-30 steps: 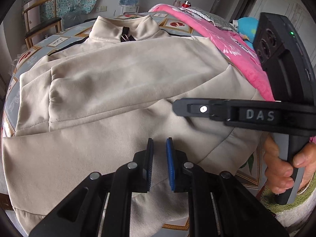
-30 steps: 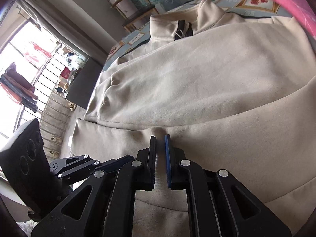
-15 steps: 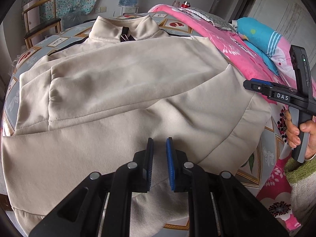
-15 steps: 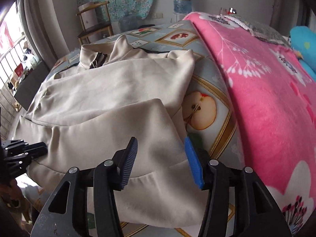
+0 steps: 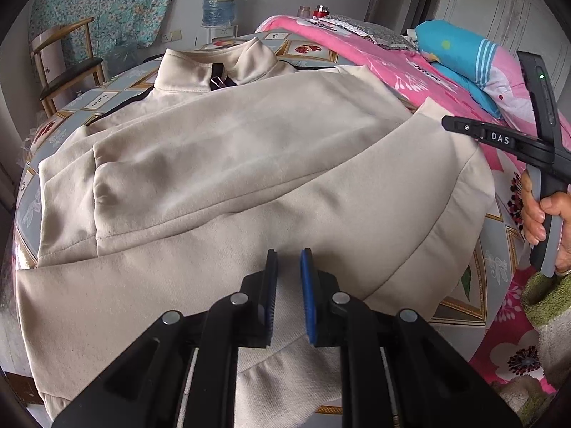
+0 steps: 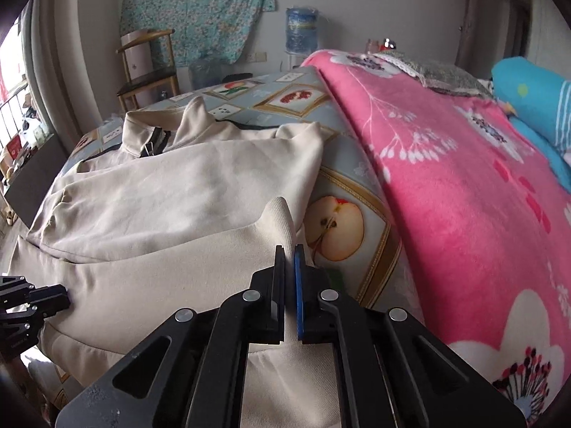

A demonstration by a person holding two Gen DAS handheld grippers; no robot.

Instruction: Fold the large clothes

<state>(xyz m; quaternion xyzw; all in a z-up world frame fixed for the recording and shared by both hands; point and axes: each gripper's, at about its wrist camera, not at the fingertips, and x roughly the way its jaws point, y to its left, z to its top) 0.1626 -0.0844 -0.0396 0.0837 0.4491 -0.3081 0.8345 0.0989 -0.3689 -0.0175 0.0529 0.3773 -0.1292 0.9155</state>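
Observation:
A large beige zip-neck jacket [image 5: 249, 164] lies on the bed, collar at the far end, one sleeve folded across the chest. My left gripper [image 5: 288, 260] hovers over the jacket's lower middle, its jaws a small gap apart with no fabric between them. My right gripper [image 6: 289, 249] is shut on the jacket's right side edge [image 6: 278, 214], which stands up in a peak between the pads. In the left wrist view the right gripper [image 5: 449, 123] is at the jacket's right corner.
A patterned grey sheet [image 6: 357, 192] covers the bed. A pink floral blanket [image 6: 464, 192] lies to the right, with a blue pillow [image 6: 531, 107] beyond it. A wooden chair [image 6: 150, 71] and a water bottle [image 6: 301, 32] stand at the far wall.
My right gripper swung from the jacket's middle to its right edge, opened wide, then closed on the edge. My left gripper has stayed in place.

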